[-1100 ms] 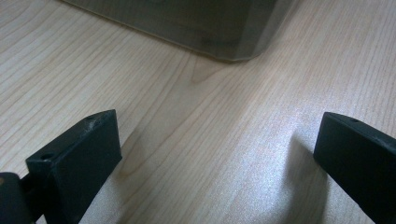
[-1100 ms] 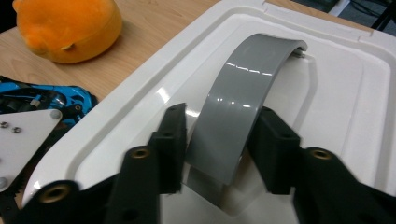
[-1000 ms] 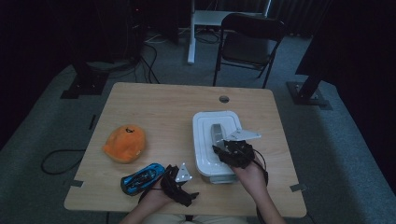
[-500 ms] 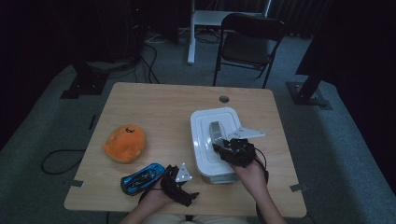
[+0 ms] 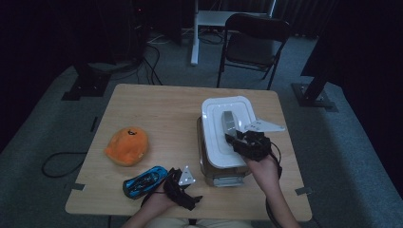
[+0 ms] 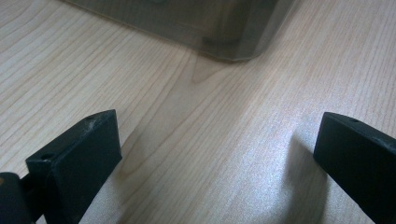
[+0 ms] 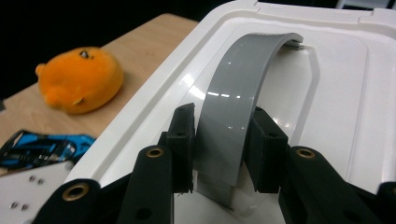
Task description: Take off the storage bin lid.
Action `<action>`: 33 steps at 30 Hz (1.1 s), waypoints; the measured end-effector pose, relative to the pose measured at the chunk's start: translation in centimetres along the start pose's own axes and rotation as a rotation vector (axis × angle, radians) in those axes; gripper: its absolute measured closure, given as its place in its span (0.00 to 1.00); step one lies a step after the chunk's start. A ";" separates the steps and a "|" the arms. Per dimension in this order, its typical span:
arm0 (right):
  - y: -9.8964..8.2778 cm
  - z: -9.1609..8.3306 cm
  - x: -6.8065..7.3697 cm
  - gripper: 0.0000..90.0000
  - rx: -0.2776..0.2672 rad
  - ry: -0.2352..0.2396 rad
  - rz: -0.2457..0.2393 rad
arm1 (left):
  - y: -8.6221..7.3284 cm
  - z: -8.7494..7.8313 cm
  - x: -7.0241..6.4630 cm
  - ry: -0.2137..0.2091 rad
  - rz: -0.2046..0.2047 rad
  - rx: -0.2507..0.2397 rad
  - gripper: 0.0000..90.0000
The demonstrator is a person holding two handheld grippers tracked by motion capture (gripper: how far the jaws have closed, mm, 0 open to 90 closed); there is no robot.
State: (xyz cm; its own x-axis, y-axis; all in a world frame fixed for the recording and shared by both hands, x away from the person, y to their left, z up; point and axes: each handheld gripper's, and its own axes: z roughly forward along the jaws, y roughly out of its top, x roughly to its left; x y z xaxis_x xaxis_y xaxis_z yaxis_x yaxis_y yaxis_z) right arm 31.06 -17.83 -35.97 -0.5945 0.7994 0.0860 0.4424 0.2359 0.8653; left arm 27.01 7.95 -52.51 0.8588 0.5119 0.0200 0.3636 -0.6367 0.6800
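hand-held gripper (image 7: 219,140) clamped on lid handle (image 7: 238,93)

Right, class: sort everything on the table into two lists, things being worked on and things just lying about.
In use:
- white plastic lid with its grey curved handle
- translucent storage box beneath it
- right gripper, fingers clamped on the handle

Lying about:
- orange plush toy
- blue toy car
- left gripper, open over bare wood

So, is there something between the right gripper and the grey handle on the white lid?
No, nothing visible stands between them. The right gripper is closed on the grey handle of the white lid, one black jaw on each side of the strap, and the lid surface around the handle looks bare.
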 end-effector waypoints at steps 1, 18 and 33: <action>0.2 -0.2 -0.3 0.73 -0.006 -0.005 0.002 | 0.0 0.0 0.0 0.000 0.000 0.000 0.01; 1.2 -3.0 -5.3 0.74 -0.085 -0.132 0.046 | 0.0 0.0 0.0 0.002 -0.001 0.000 0.01; -1.3 -4.3 -10.3 0.74 -0.071 -0.266 0.112 | 0.0 0.0 0.0 0.004 0.000 0.001 0.01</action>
State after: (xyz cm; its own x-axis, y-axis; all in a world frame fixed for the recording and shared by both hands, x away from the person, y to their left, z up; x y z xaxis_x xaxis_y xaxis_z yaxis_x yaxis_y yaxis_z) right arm 33.73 -28.78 -35.85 -0.3443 0.9371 0.0585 0.4411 0.1065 0.8911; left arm 27.01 7.94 -52.51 0.8577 0.5137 0.0230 0.3636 -0.6374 0.6794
